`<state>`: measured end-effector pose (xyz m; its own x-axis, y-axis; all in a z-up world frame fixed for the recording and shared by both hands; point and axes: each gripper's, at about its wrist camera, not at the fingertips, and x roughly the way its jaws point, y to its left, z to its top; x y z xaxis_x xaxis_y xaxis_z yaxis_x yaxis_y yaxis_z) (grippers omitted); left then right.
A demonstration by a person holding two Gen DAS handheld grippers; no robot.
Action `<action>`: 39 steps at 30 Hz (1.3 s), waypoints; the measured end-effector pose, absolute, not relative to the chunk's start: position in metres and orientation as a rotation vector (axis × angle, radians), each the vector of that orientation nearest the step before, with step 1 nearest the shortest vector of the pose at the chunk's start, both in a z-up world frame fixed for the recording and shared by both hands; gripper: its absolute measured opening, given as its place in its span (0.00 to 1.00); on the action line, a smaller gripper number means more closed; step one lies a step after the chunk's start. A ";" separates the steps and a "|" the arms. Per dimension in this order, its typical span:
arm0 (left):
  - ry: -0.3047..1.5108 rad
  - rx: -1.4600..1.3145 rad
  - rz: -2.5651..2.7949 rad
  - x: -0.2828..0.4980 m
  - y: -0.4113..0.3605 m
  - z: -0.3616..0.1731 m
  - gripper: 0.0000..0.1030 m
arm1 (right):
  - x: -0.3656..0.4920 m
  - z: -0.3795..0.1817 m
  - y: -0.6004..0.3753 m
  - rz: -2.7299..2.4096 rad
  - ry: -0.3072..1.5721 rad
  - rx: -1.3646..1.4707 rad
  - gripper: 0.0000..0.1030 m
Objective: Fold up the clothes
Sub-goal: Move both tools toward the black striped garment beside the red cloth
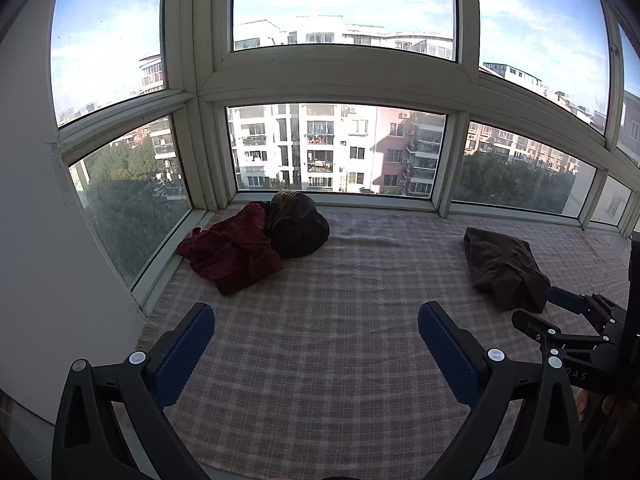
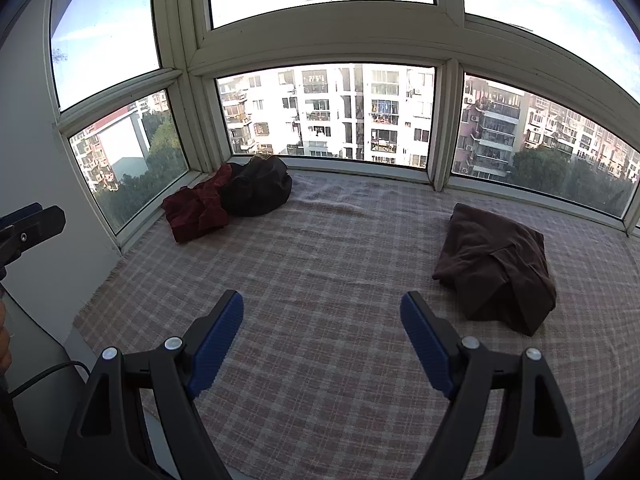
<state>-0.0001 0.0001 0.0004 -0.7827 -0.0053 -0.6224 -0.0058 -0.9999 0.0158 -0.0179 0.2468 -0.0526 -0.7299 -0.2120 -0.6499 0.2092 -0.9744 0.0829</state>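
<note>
A folded brown garment [image 1: 504, 268] [image 2: 496, 264] lies on the right of the plaid mat [image 1: 340, 320] [image 2: 320, 264]. A crumpled dark red garment [image 1: 232, 252] [image 2: 196, 208] and a bunched black garment [image 1: 296, 224] [image 2: 256, 188] lie together at the far left corner by the window. My left gripper [image 1: 316, 332] is open and empty, held above the mat's near part. My right gripper [image 2: 322, 320] is open and empty above the mat, left of the brown garment; it also shows at the right edge of the left wrist view [image 1: 560, 312].
Large windows [image 1: 340, 148] wrap the far and left sides of the mat. A white wall [image 2: 28, 160] stands on the left. A dark cable [image 2: 48, 376] runs at the lower left.
</note>
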 end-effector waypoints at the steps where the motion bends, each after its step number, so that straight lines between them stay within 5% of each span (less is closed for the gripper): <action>1: 0.023 -1.016 2.971 -0.001 0.001 0.002 1.00 | -0.018 -0.053 0.247 -2.729 -0.001 1.025 0.78; 10: 0.045 -0.881 3.002 0.027 0.006 -0.001 1.00 | -0.019 -0.053 0.239 -2.736 0.035 1.024 0.78; 39: -0.204 -1.248 2.902 -0.062 -0.032 -0.045 1.00 | -0.079 -0.066 0.226 -2.708 0.106 1.088 0.78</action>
<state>-0.0619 -0.0325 -0.0445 -0.6889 0.0289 -0.7243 0.0727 -0.9914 -0.1087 -0.0795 0.2256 -0.0657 -0.7015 -0.1768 -0.6903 0.2300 -0.9731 0.0155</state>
